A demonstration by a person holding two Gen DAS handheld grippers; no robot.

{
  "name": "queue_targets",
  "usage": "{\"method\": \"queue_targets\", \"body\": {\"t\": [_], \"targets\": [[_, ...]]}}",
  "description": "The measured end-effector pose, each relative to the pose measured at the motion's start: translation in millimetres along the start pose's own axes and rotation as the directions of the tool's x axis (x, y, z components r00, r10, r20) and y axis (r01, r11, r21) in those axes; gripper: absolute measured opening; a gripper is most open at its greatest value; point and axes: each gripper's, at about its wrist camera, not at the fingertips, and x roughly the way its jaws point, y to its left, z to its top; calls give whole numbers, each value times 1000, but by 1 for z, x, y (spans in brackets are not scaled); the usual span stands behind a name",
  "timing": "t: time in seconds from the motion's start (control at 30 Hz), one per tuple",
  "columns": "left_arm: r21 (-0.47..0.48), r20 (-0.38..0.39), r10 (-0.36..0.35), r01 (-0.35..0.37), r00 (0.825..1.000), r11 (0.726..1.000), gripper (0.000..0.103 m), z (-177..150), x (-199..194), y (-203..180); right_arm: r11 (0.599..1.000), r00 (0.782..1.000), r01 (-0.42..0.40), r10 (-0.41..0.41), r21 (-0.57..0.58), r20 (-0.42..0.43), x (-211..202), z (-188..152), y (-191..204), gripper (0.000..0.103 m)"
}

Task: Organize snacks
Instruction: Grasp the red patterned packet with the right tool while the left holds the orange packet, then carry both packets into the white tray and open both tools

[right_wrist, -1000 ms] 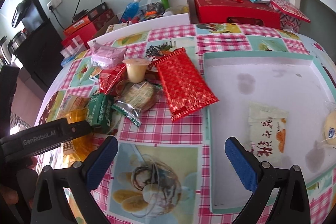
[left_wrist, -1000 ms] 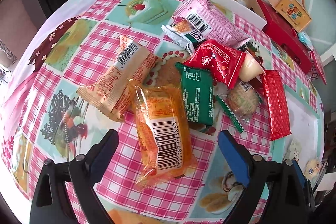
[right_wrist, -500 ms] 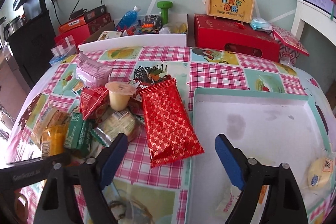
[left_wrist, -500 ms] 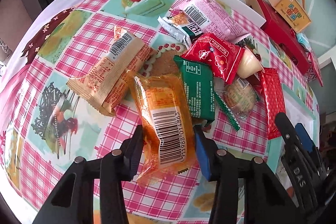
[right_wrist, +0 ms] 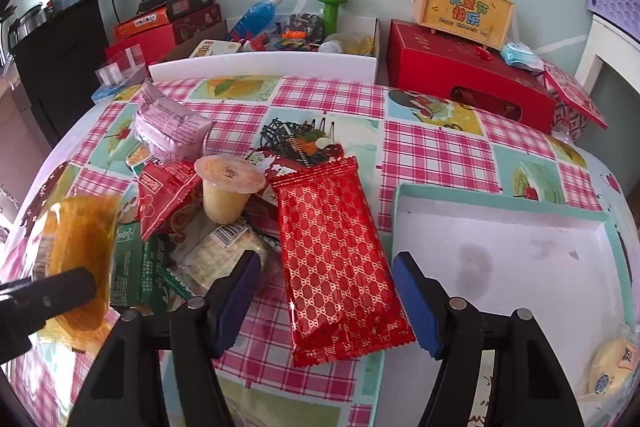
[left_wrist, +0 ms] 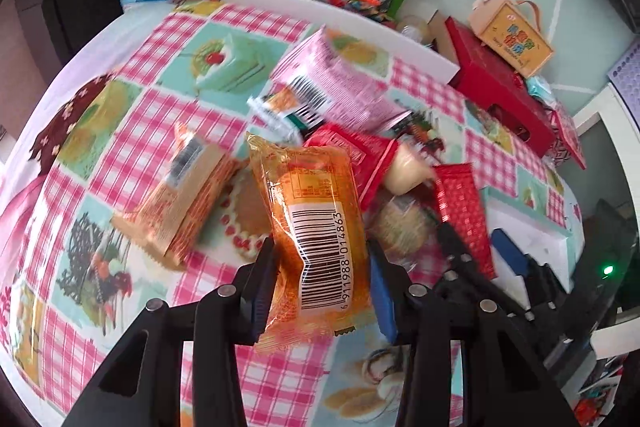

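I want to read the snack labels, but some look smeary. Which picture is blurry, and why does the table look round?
Left wrist view: the orange packet clamped in the left gripper is sharp, while the snacks behind smear. Right wrist view: mostly crisp, the red packet especially. Both are fisheye, so the tablecloth bulges.

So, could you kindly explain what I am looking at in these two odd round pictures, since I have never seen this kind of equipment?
No robot here: a person holds a two-finger clamp in each hand, each with a fisheye camera looking along its fingers. In the left view, the left gripper is shut on an orange snack packet, lifted above the checked tablecloth. In the right view, the right gripper is open around a red patterned packet, not yet gripping. The pile beside it includes a jelly cup, a pink packet and a green packet. To the right sits a white tray, holding a round yellow snack.
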Motion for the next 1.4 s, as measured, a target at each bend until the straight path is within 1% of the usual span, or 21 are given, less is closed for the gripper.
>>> {"method": "queue_targets", "body": {"t": [0.07,0.17,0.27,0.37,0.4,0.43,0.63,0.8,0.97,1.23,1.4], "targets": [[16,11,-26,26,1000,1000,44,5,4,-8,1000,1000,-3,3,-4,-3,4,1,1,72],[34,3,-63,62,998,997,44,8,12,-17,1000,1000,-6,6,-2,-3,9,4,1,72],[55,3,-64,64,998,996,44,11,21,-22,1000,1000,-27,27,-3,-10,14,6,3,72],[49,4,-78,78,997,996,44,14,25,-20,999,999,-34,34,6,-33,22,6,3,72],[44,6,-85,85,996,995,44,14,25,-19,999,998,-49,50,23,-32,24,4,1,70],[41,8,-87,87,996,995,44,15,25,-18,998,998,-58,59,30,-35,24,4,0,60],[47,1,-73,73,997,996,44,14,27,-18,995,996,-75,77,60,-44,21,3,-4,47],[41,4,-73,73,997,997,44,13,26,-18,989,992,-108,113,98,-53,16,3,-8,47],[43,19,-71,70,997,997,43,15,20,-18,980,989,-142,146,139,-19,-2,8,-14,47],[78,64,-104,99,992,992,42,14,4,-33,978,994,-113,113,174,13,-28,13,-31,47],[111,75,-129,120,989,987,42,11,-1,-50,966,999,-34,32,257,11,-42,8,-70,47]]}}
